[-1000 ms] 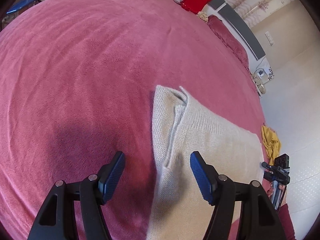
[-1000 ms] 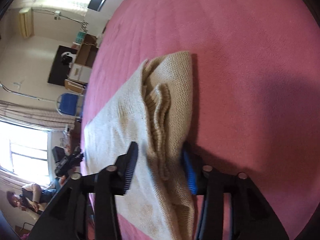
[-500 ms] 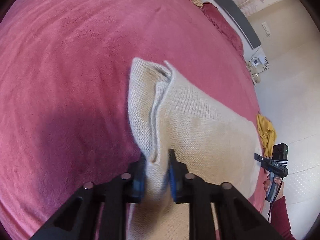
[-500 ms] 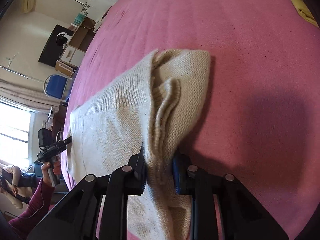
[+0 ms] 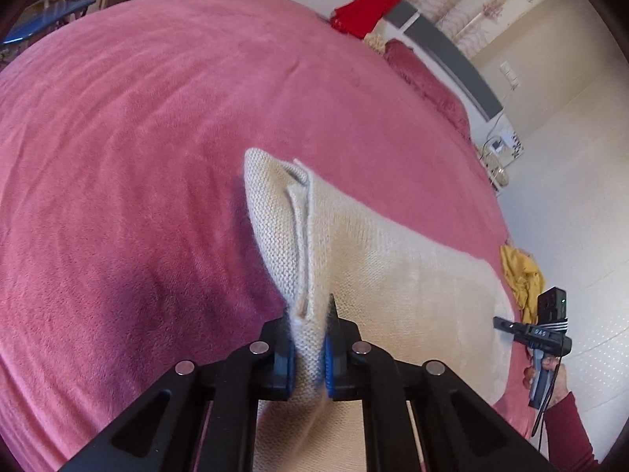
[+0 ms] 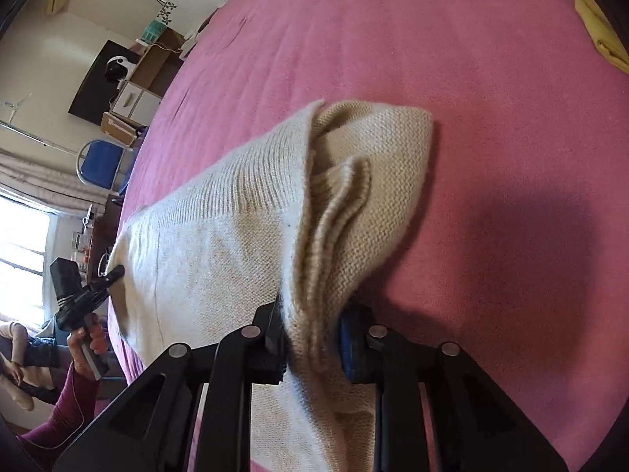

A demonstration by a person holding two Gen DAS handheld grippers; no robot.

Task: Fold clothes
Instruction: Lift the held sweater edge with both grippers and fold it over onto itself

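A cream knitted sweater (image 5: 393, 259) lies partly folded on the pink bed cover (image 5: 137, 137). My left gripper (image 5: 308, 348) is shut on the near edge of the sweater, where several knit layers bunch up between the blue pads. In the right wrist view the same sweater (image 6: 236, 236) stretches leftwards, and my right gripper (image 6: 314, 342) is shut on its other near corner, with ribbed folds pinched between the pads. Both pinched corners are raised off the cover. The other gripper shows small at the far side of each view.
A red cloth (image 5: 365, 10) hangs on the headboard beyond a dark pink pillow (image 5: 428, 86). Yellow clothing (image 5: 523, 275) sits at the bed's right edge, also at the top right in the right wrist view as a yellow garment (image 6: 597, 27). A blue chair (image 6: 102, 163) stands beside the bed.
Both grippers went from open, straddling the sweater's edge, to shut on it. The pinched corners have since lifted slightly off the cover.
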